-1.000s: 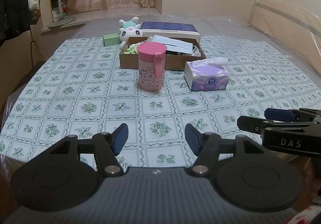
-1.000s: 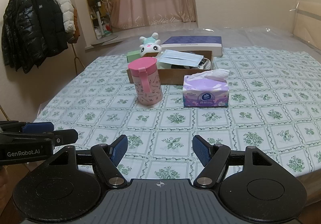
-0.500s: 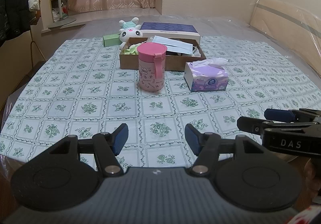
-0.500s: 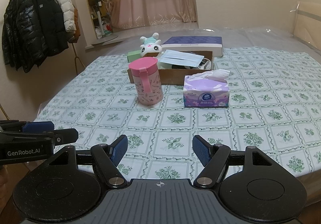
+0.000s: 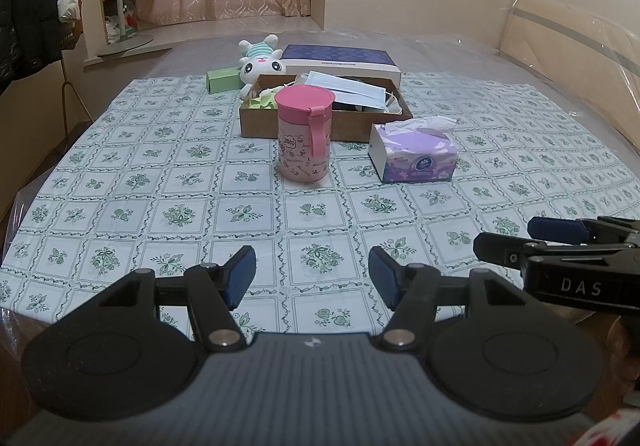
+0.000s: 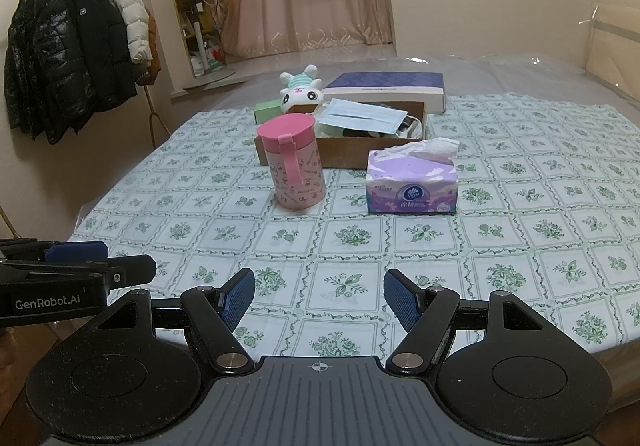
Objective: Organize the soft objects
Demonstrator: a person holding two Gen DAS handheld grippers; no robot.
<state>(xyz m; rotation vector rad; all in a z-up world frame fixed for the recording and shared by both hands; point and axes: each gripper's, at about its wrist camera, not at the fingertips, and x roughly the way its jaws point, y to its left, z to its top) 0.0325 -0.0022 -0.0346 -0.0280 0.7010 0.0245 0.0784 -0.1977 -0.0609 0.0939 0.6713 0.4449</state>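
Observation:
A purple tissue pack (image 5: 414, 154) (image 6: 412, 184) lies on the floral tablecloth, right of a pink lidded cup (image 5: 305, 138) (image 6: 294, 162). Behind them a brown cardboard box (image 5: 348, 120) (image 6: 352, 152) holds blue face masks (image 5: 348, 88) (image 6: 360, 115) and other soft items. A white plush rabbit (image 5: 261, 62) (image 6: 301, 91) lies behind the box's left corner. My left gripper (image 5: 312, 276) and right gripper (image 6: 319, 298) are both open and empty, low over the table's near edge, far from all objects.
A navy and white flat box (image 5: 340, 60) and a small green box (image 5: 222, 80) sit behind the cardboard box. Jackets hang on a rack (image 6: 76, 54) to the left. The table's near edge (image 6: 600, 350) lies close under the grippers.

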